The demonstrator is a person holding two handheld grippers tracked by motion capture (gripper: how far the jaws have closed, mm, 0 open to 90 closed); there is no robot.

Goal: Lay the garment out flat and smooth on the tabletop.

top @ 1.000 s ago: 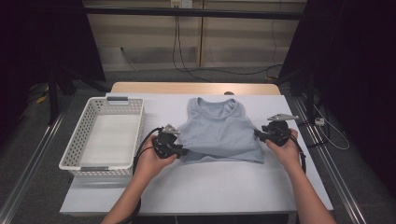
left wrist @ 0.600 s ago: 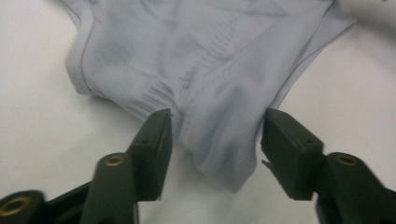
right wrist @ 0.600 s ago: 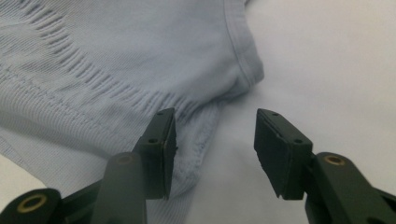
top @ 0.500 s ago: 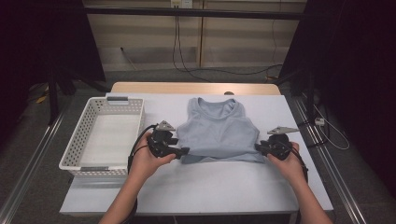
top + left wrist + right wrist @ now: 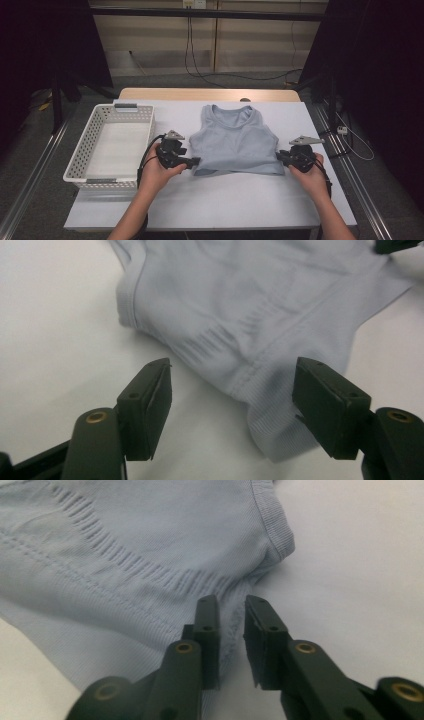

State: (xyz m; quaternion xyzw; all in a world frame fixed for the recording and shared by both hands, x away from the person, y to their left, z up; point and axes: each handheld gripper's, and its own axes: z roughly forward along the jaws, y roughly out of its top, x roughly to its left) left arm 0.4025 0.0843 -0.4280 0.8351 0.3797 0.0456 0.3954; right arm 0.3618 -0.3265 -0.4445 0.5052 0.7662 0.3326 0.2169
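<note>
A white table [image 5: 220, 197] carries a white basket [image 5: 111, 145] at its left and a pale blue top [image 5: 234, 140] lying flat mid-table. The left gripper [image 5: 192, 161] gapes wide around the top's lower corner. The right gripper [image 5: 281, 156] is nearly closed, pinching the opposite hem edge.

White counter [image 5: 240, 200] w/ wood strip [image 5: 210, 94] at far edge. Grey floor [image 5: 160, 77], black cables [image 5: 200, 60] across it. Beige wall panels [image 5: 165, 35] behind, dark curtains [image 5: 45, 45] both sides. Dim light.
</note>
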